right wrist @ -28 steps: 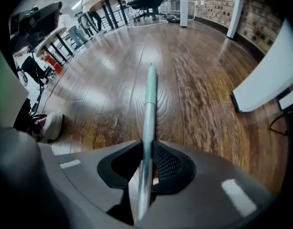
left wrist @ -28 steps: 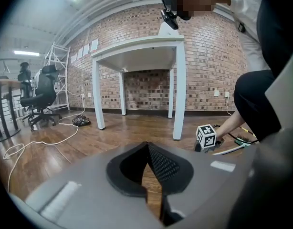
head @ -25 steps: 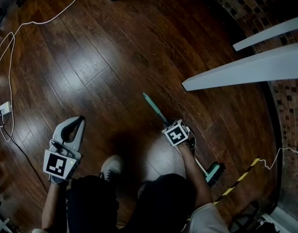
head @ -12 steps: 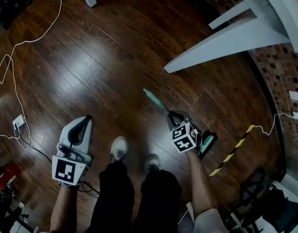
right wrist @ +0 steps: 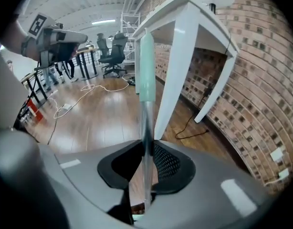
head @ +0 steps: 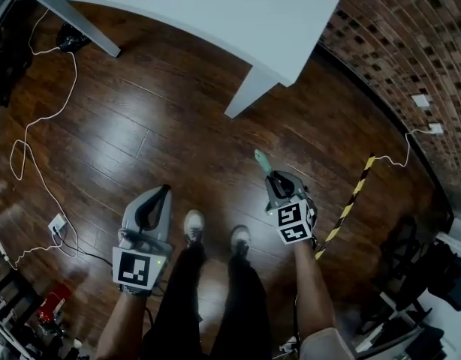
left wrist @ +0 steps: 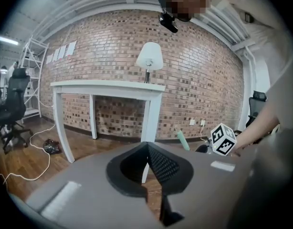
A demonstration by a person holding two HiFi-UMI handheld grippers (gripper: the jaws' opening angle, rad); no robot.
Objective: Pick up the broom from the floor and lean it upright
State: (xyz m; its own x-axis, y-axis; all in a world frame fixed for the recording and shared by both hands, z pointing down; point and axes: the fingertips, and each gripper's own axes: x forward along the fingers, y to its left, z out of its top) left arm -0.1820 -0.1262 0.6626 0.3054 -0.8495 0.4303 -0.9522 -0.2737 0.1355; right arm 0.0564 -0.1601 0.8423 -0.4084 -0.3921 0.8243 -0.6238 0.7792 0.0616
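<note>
The broom has a silver shaft (right wrist: 146, 123) and a mint-green grip (right wrist: 146, 70). My right gripper (right wrist: 146, 149) is shut on the shaft, which stands steeply upward between the jaws. In the head view the green grip (head: 262, 161) sticks out past the right gripper (head: 279, 177), above the wooden floor (head: 140, 133). The broom's head is hidden below the gripper and arm. My left gripper (head: 165, 191) hangs to the left of the person's legs, jaws together and empty. In the left gripper view its jaws (left wrist: 147, 147) meet, and the green grip (left wrist: 182, 140) shows at the right.
A white table (head: 215, 13) stands ahead, one leg (head: 249, 92) near the broom's tip. A brick wall (head: 411, 43) curves along the right. A white cable (head: 35, 126) and a yellow-black strip (head: 351, 197) lie on the floor. A lamp (left wrist: 149, 58) sits on the table.
Both grippers have risen as the person stood up. The broom came off the floor with the right gripper and now points steeply up. The table has come into view.
</note>
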